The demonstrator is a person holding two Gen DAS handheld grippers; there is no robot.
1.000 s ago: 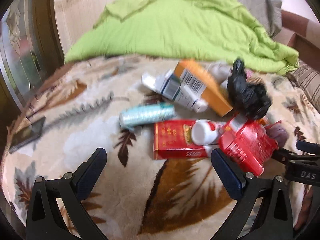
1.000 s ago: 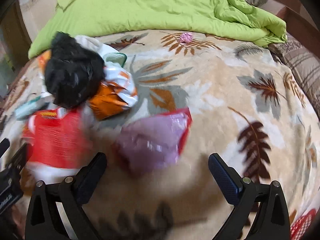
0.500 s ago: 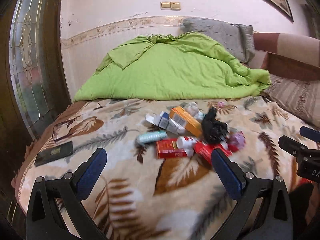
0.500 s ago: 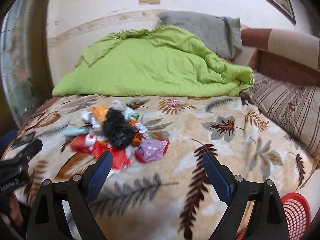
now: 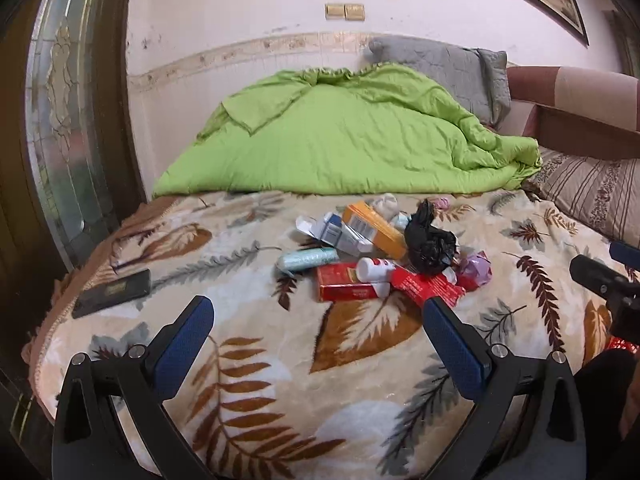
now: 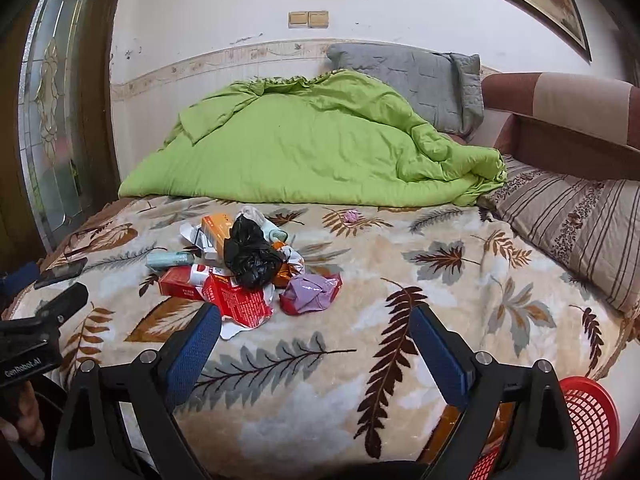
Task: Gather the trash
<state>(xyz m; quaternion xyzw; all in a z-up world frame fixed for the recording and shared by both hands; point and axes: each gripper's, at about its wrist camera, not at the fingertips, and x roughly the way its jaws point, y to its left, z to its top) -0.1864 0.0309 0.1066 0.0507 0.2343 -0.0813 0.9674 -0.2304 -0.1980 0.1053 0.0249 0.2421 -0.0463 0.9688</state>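
Observation:
A heap of trash lies on the leaf-patterned blanket (image 5: 248,360): a black bag (image 5: 430,242), a red carton (image 5: 344,286), a torn red packet (image 5: 428,286), an orange box (image 5: 374,228), a white-blue box (image 5: 334,232), a pale blue tube (image 5: 308,260) and a purple-and-red wrapper (image 5: 476,272). The right wrist view shows the same heap: black bag (image 6: 250,254), purple wrapper (image 6: 312,294), red packet (image 6: 240,300), and a small pink scrap (image 6: 351,216) apart. My left gripper (image 5: 318,334) and right gripper (image 6: 316,338) are open and empty, held back from the heap.
A red mesh basket (image 6: 588,412) stands beside the bed at lower right. A black phone (image 5: 114,292) lies near the blanket's left edge. A green duvet (image 5: 352,144), a grey pillow (image 6: 416,80) and a striped pillow (image 6: 576,220) lie behind. A glass door (image 5: 60,120) is left.
Both grippers have pulled back and up from close over the trash heap, so the whole bed shows. Both stay open and empty. The heap has not moved in the last half second.

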